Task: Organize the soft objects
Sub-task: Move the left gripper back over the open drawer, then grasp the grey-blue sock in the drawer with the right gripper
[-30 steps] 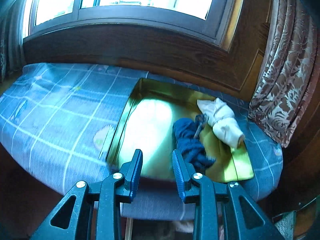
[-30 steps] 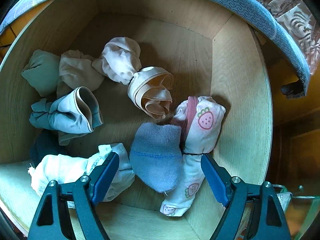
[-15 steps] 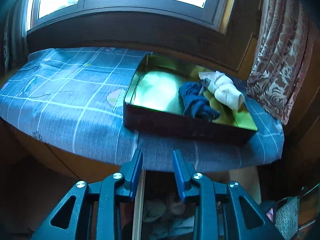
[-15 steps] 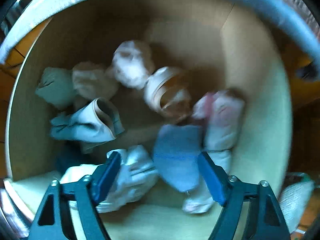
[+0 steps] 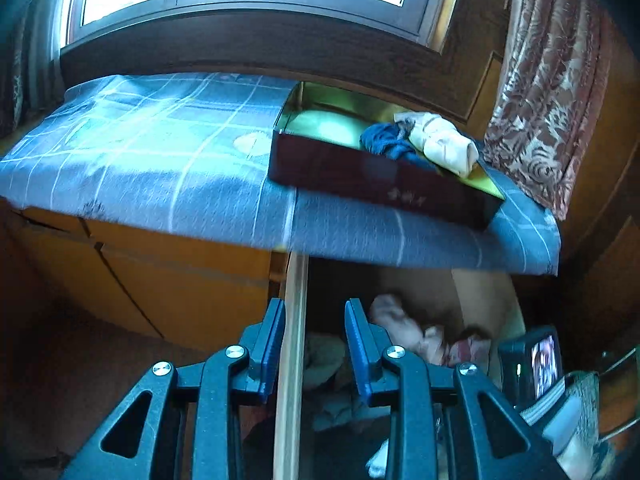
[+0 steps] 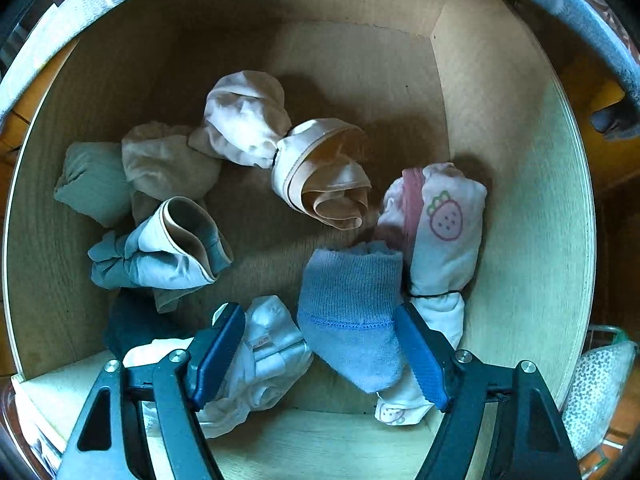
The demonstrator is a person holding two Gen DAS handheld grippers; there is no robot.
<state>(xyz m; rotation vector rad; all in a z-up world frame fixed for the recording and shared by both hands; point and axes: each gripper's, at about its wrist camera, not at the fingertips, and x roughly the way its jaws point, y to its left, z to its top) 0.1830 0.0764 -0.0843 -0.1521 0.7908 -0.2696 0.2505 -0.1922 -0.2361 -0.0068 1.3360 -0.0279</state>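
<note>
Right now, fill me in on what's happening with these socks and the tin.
A person is sorting rolled socks out of a wooden drawer. The right gripper hangs over the drawer with its jaws apart, straddling a blue sock but not pressing it; they have just been closing a little. The left gripper is empty, partly open, near the drawer's edge. On the blue checked cloth above, a tin tray already holds a dark blue bundle and a cream one.

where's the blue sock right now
In the right wrist view, the blue sock lies in the wooden drawer, lower centre, against the strawberry-print sock.
</note>
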